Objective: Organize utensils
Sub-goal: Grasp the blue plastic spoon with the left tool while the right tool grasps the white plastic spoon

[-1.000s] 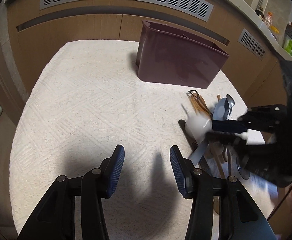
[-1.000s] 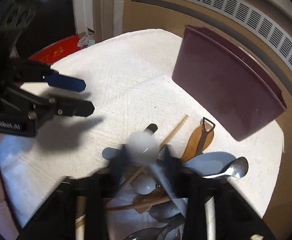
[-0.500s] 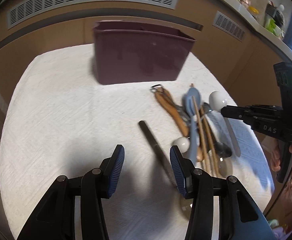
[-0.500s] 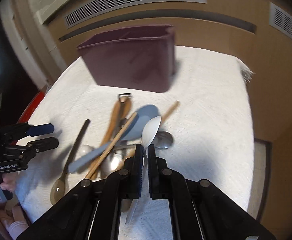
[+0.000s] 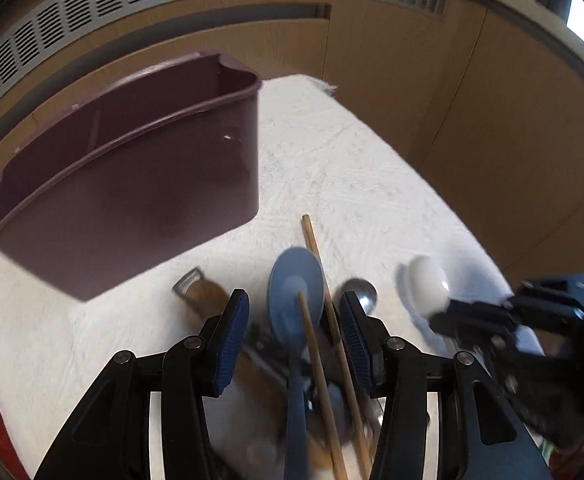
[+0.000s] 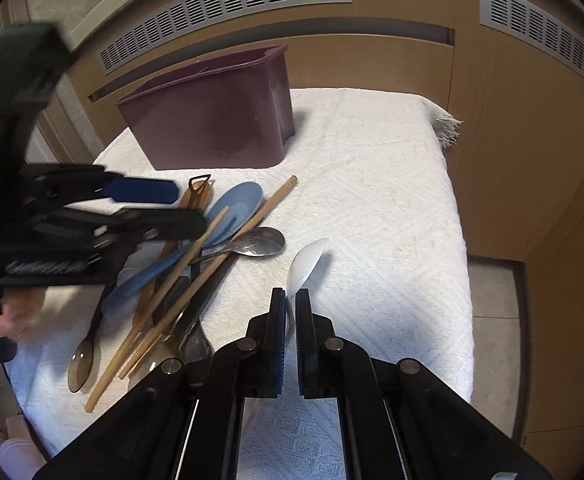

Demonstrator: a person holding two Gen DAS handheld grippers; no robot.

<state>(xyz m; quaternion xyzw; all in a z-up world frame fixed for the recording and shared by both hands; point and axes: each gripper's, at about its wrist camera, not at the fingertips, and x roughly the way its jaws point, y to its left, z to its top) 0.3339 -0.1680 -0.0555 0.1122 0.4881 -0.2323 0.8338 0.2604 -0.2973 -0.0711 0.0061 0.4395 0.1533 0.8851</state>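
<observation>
A pile of utensils lies on the white cloth: a blue spoon [image 5: 295, 292], wooden chopsticks [image 6: 196, 276], a metal spoon [image 6: 258, 242], a brown wooden piece [image 6: 198, 196]. My left gripper [image 5: 293, 320] is open, its fingers straddling the blue spoon and chopsticks above the pile; it also shows in the right wrist view [image 6: 164, 208]. My right gripper [image 6: 290, 312] is shut on a white plastic spoon [image 6: 305, 260], held right of the pile; the spoon also shows in the left wrist view [image 5: 427, 284]. A dark purple bin [image 5: 132, 184] stands at the back.
The white cloth [image 6: 371, 184] covers the table, with a frayed corner at the back right. Wooden cabinets with vent grilles [image 6: 228, 4] rise behind and to the right. A tiled floor strip [image 6: 495, 320] lies past the right edge.
My left gripper has swung right and down over the utensil pile. My right gripper has lifted the white spoon out of the pile and carried it right.
</observation>
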